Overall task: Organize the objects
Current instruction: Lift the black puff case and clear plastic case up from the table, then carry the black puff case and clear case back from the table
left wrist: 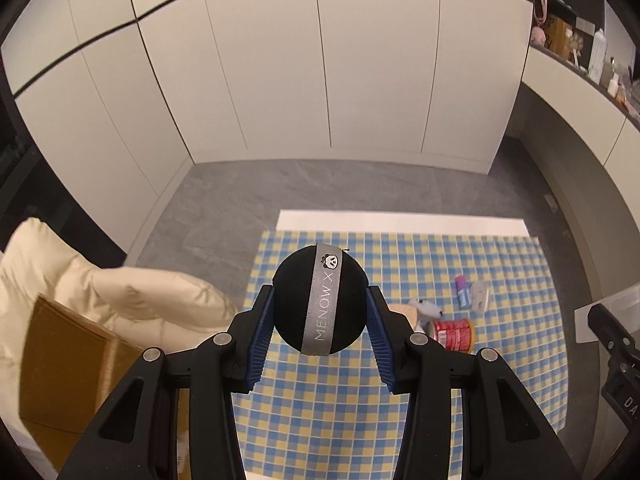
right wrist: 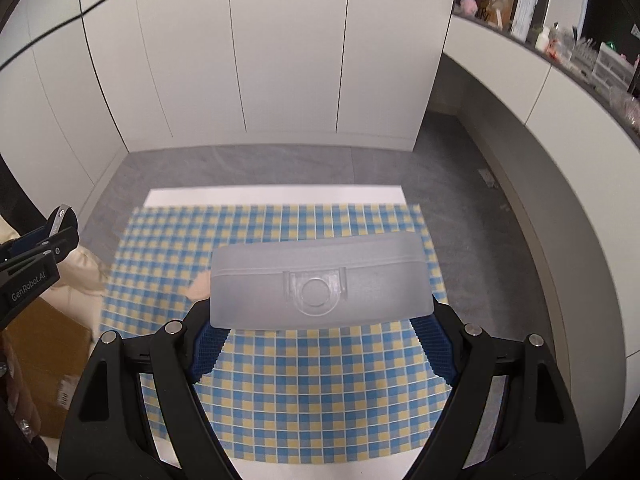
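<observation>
The left tongs (left wrist: 320,312) grip a black ball (left wrist: 320,300), its grey ribbon (left wrist: 325,300) running away from the camera. The right tongs (right wrist: 320,320) clamp a frosted box (right wrist: 320,284), long axis crosswise.

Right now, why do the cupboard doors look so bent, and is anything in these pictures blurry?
In both views the fisheye lens bows the straight cupboard doors and darkens the corners. In the left wrist view the black ball in the left gripper is sharp, while the cream cushion at the edge smears. In the right wrist view the frosted box in the right gripper looks hazy; the checked cloth softens toward its far edge.
</observation>
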Motion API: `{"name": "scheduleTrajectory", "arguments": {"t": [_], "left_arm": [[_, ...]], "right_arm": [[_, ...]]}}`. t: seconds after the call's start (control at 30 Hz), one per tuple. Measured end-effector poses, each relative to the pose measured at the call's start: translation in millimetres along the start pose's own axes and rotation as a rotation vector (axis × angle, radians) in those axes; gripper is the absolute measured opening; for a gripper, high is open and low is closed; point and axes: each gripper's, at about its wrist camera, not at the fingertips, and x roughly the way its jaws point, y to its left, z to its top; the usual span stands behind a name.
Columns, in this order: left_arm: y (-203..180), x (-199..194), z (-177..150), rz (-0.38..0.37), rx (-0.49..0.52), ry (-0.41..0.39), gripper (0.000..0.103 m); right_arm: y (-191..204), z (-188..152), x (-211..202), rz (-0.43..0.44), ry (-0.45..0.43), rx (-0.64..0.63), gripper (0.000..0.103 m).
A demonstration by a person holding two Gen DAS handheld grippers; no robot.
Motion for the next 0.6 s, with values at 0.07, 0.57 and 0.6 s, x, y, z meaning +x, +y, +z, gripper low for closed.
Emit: {"name": "scheduleTrajectory", "arguments": {"t": [0.07,0.57,0.6], "left_arm": [[1.5,-16.2,8.1,0.01,-0.007,-0.007,0.045],[11.4,-133.0,37.3,-0.017,-0.021,-0.129,0.045],[11.3,-138.6,37.0,-0.021,-0.02,-0.136,0.045]], "right_arm": [[-0.7,9.3,-17.2,0.001,-0.02,-0.006,0.084],[4.3,55.6,-132.2,0.009,-0.147,-0.049,0.084],[4.2,56.9,-140.8,0.011,-0.156,-0.051,0.084]]}}
